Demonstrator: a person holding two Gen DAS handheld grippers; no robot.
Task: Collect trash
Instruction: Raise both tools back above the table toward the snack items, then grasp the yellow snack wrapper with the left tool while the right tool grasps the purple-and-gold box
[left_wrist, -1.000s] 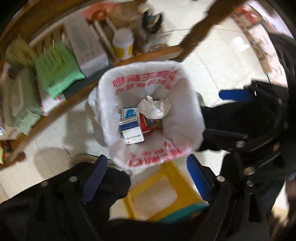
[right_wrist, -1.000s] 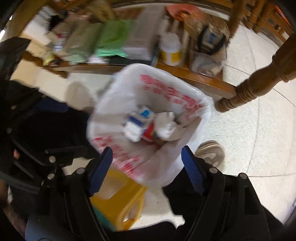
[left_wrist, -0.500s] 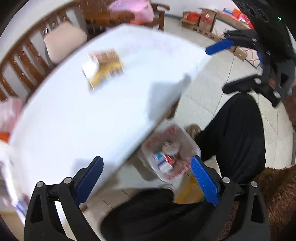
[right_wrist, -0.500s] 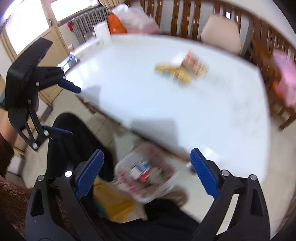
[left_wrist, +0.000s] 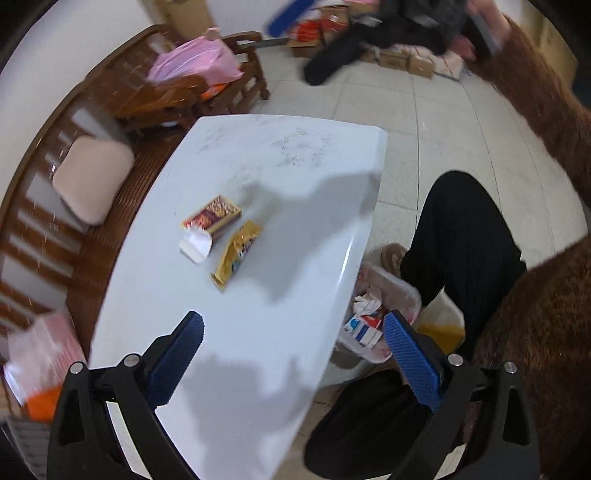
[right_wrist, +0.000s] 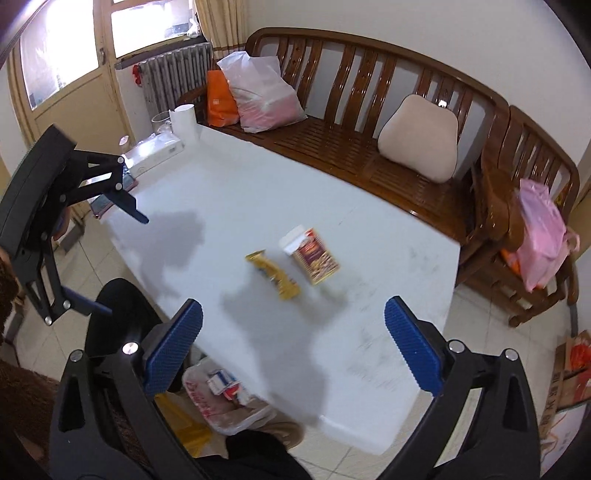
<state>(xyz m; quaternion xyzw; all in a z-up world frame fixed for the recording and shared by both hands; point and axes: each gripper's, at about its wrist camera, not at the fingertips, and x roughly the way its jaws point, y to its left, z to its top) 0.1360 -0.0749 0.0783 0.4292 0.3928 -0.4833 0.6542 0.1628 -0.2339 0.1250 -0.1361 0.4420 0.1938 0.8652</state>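
Two pieces of trash, a red carton (left_wrist: 212, 216) and a gold wrapper (left_wrist: 236, 254), are seen on the white table (left_wrist: 258, 369) at eleven o'clock of the left gripper (left_wrist: 293, 354), jaws wide and empty; the lined bin (left_wrist: 406, 295) lies at two o'clock; from the right gripper (right_wrist: 293, 332), jaws likewise wide and empty, carton (right_wrist: 316, 256) and wrapper (right_wrist: 275, 275) are seen at twelve, the bin (right_wrist: 221, 417) at seven.
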